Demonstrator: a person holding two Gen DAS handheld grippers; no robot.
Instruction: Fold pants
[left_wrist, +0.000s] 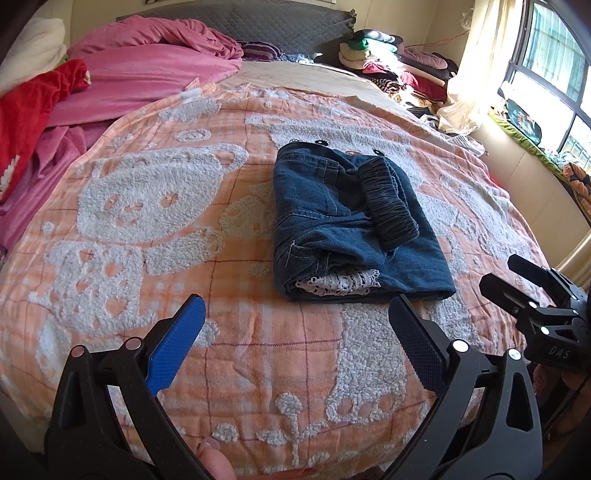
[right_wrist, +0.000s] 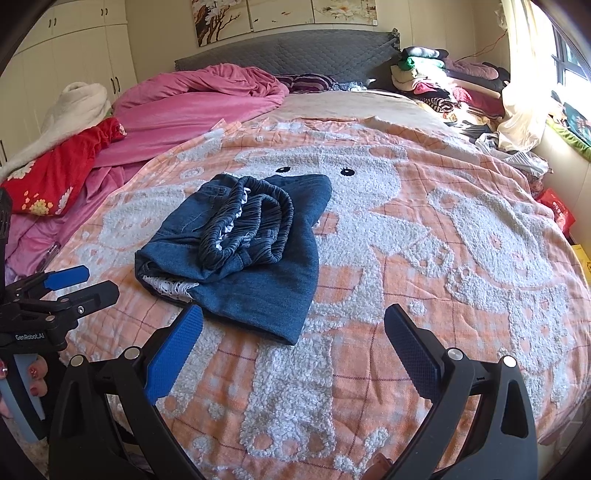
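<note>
Left tool (left_wrist: 295, 343), right tool (right_wrist: 293, 350): both wide open, empty, level above bedspread (left_wrist: 258, 354), facing folded pants (left_wrist: 351, 221).

Both tools are black plastic clamps with triangular cut-outs and round silver bolt heads. The left gripper (left_wrist: 295, 339) carries textured blue pads (left_wrist: 175, 343), bright on one finger and dark navy on the other, as does the right gripper (right_wrist: 293, 349). White lettering reads "DAS" and "GenRobot.AI". At the lower left of the right view, fingers (right_wrist: 35, 380) show red-painted nails.
</note>
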